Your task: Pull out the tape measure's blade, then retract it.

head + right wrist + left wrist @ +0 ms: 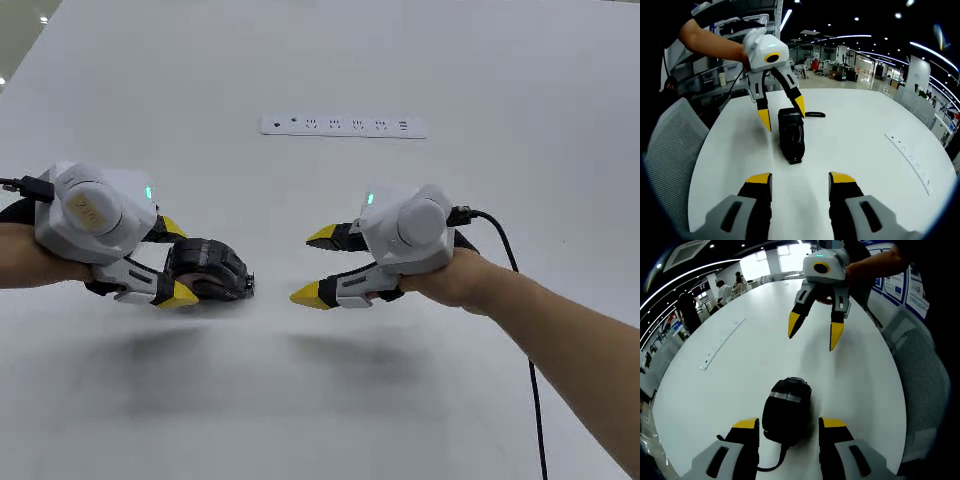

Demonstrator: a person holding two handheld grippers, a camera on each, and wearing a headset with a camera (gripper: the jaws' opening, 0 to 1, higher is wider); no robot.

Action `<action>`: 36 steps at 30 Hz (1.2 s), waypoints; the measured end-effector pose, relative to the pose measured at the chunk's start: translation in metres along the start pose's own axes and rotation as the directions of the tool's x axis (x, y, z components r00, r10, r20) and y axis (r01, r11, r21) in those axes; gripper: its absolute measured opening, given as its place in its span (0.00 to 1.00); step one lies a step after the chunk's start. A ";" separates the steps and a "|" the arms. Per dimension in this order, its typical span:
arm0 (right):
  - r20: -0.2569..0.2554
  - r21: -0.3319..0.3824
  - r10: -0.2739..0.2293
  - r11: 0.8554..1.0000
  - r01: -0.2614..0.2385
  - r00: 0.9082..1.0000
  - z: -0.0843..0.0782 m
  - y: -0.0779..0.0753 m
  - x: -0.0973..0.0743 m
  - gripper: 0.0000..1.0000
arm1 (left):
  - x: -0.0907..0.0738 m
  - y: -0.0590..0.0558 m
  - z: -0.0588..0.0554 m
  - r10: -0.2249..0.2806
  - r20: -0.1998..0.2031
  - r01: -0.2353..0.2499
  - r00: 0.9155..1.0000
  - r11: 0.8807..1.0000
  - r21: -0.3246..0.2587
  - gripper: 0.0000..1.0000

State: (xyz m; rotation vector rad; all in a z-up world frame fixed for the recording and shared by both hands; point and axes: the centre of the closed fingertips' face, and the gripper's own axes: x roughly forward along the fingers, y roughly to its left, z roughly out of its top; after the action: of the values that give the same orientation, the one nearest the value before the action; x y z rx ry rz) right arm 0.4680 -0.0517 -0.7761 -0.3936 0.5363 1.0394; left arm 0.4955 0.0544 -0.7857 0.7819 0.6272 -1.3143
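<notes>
We see the rounded, matte black tape measure (208,270) on the smooth white table (400,60), between the left gripper's (176,262) spread jaws; the left gripper view shows slim gaps either side. The right gripper (313,265) faces it, wide and empty.

Big open-plan office/lab floor: rows of workstations (840,67) w/ strip ceiling lights (860,36), ppl (725,290) standing in bg, mesh chair (675,145) by white table (865,130).

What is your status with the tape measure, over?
Left gripper straddles tape measure, grip unclear. Right gripper open, facing it, apart. Nothing pulled out yet. Power strip far behind, not in the way.
</notes>
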 end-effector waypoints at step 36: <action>-0.072 -0.047 0.161 0.985 -0.165 0.984 -0.003 0.011 0.058 0.35 | 0.019 0.000 -0.003 -0.091 -0.087 0.096 0.992 0.994 0.058 0.32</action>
State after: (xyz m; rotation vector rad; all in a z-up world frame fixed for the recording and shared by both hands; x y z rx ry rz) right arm 0.4805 -0.0074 -0.8136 -0.4380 0.6105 1.2033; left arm 0.4986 0.0450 -0.8026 0.8708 0.6995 -1.3973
